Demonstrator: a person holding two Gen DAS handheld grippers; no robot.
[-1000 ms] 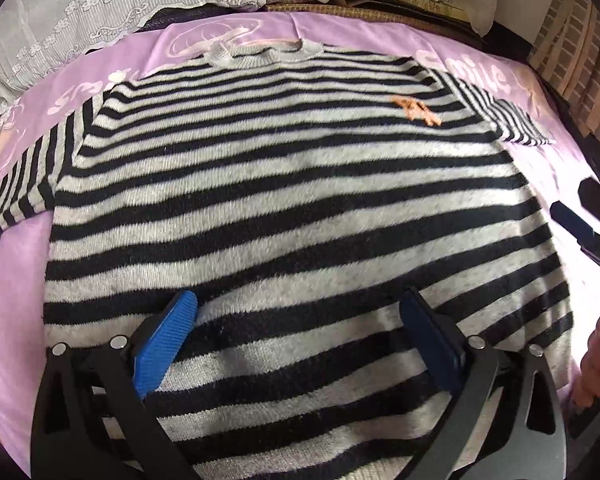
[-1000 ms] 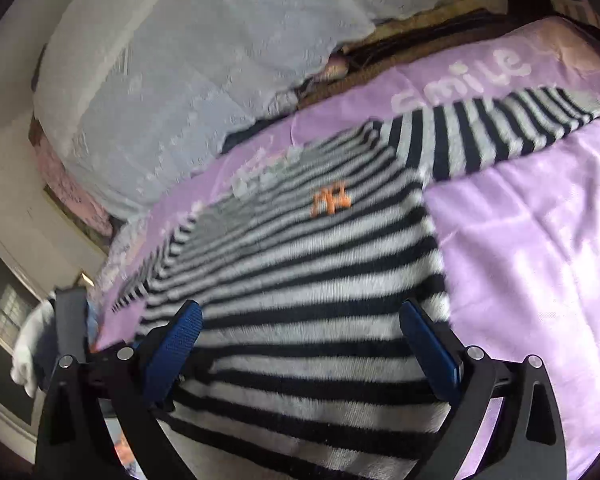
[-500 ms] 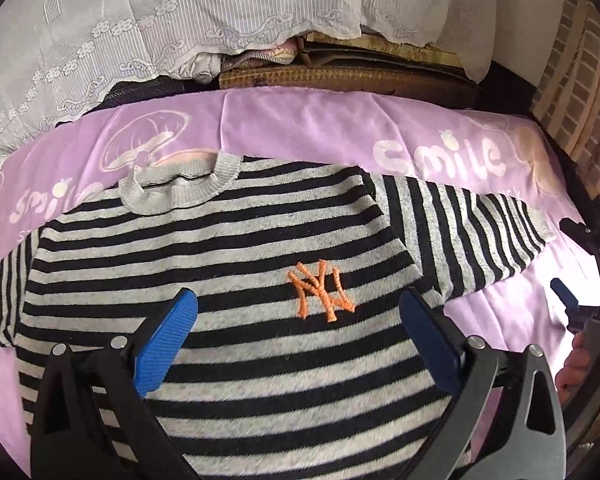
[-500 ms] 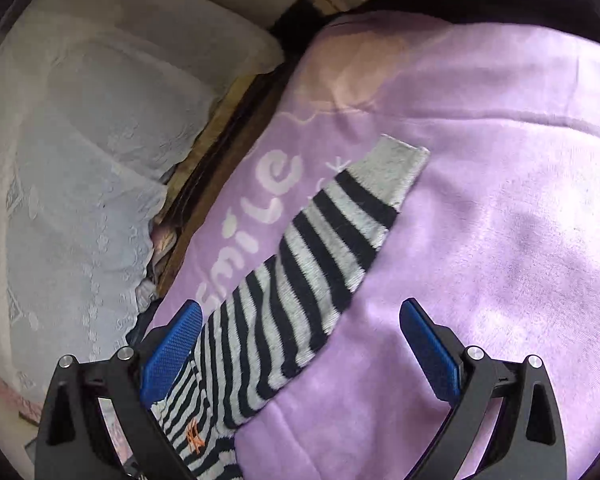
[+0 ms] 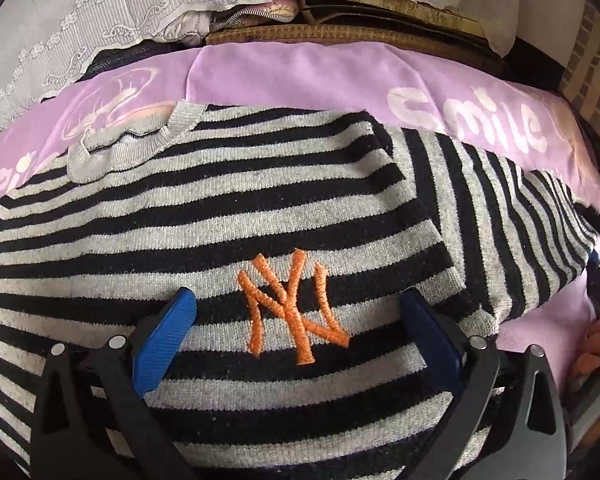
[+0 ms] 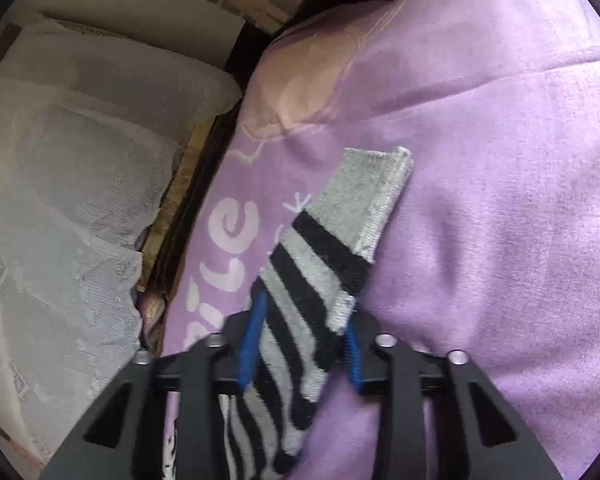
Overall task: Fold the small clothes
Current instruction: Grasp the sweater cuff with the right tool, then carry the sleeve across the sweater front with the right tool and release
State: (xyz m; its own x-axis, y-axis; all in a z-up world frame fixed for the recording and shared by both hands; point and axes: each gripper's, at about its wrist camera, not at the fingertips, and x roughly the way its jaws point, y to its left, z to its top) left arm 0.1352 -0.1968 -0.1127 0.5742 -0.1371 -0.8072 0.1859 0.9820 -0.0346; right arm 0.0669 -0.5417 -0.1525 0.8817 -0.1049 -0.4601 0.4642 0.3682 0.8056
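Observation:
A black-and-grey striped sweater (image 5: 228, 220) with an orange NY logo (image 5: 292, 308) lies face up on a purple blanket (image 5: 300, 76). My left gripper (image 5: 300, 332) is open, low over the chest, its blue pads on either side of the logo. The sweater's right sleeve (image 6: 320, 280), with a grey cuff (image 6: 372, 196), runs between the blue pads of my right gripper (image 6: 300, 344). The right jaws have closed in on the sleeve near the cuff and pinch it.
White lace-covered pillows (image 5: 100, 12) and a brown woven mat edge (image 5: 340, 32) line the far side of the bed. A brick wall (image 5: 596, 60) stands at the right. In the right wrist view, pillows (image 6: 80, 160) lie left and blanket (image 6: 500, 200) spreads right.
My left gripper moved forward up the sweater, from the hem to the logo. My right gripper swung out to the right sleeve and closed from wide open onto it.

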